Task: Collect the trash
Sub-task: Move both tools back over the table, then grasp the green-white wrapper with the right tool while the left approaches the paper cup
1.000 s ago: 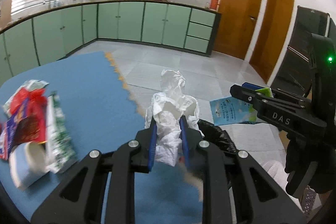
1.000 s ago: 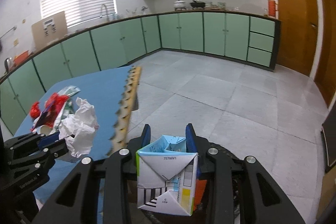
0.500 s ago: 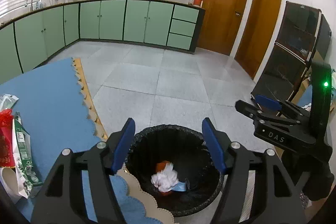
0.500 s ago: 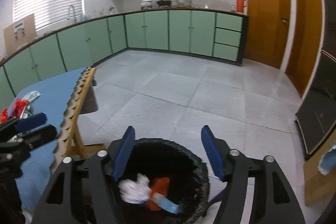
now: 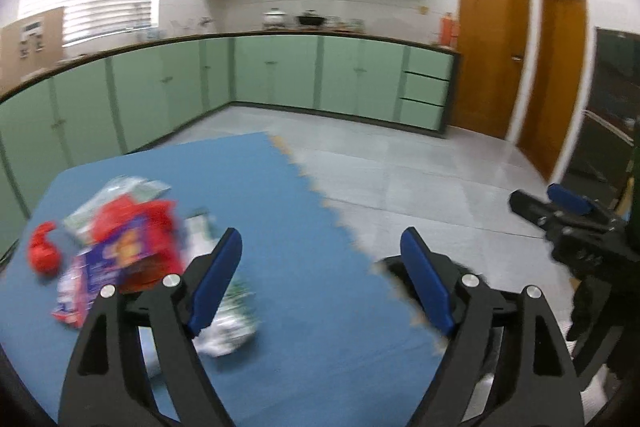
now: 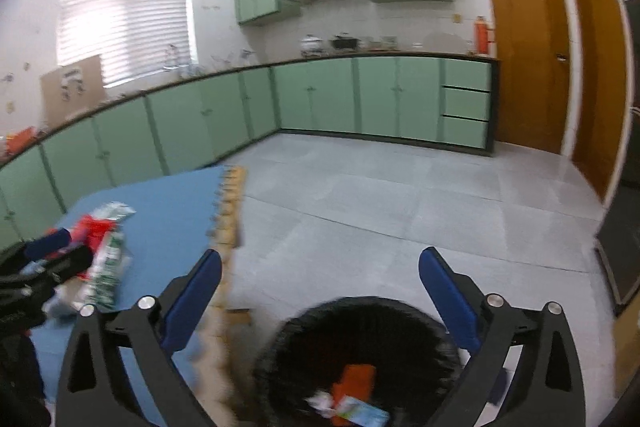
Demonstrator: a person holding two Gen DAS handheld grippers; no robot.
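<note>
Two grippers stand empty, and the trash still to be collected lies to the left of both. The left gripper (image 5: 320,279) has just been opening its fingers (image 5: 216,283), and nothing is between them; the same holds for the right gripper (image 6: 320,301), whose blue pads are spread as wide as they go, with only the bin showing through the gap.

The trash bin (image 6: 360,351), lined in black, sits on the floor just off the scalloped edge of the blue counter (image 5: 300,219). Inside it lie an orange piece and a pale blue carton (image 6: 356,409).

The remaining pile (image 5: 120,251) rests on the left part of the counter: a red and purple wrapper, a small red scrap (image 5: 42,253) apart at its outer side, and a green and white packet (image 5: 236,319) that runs under the left gripper's left finger. In the right wrist view that packet (image 6: 106,271) lies with its long axis running away from the camera, so it lines up roughly with the left gripper's reach.

By this layout the left gripper is much the nearer: the pile is just beside and partly beneath its left finger, while the right gripper hangs over the bin, well apart from the pile. The next pick probably calls for the left gripper to swing left and dip. Blur hides the finer outlines of the wrappers.
</note>
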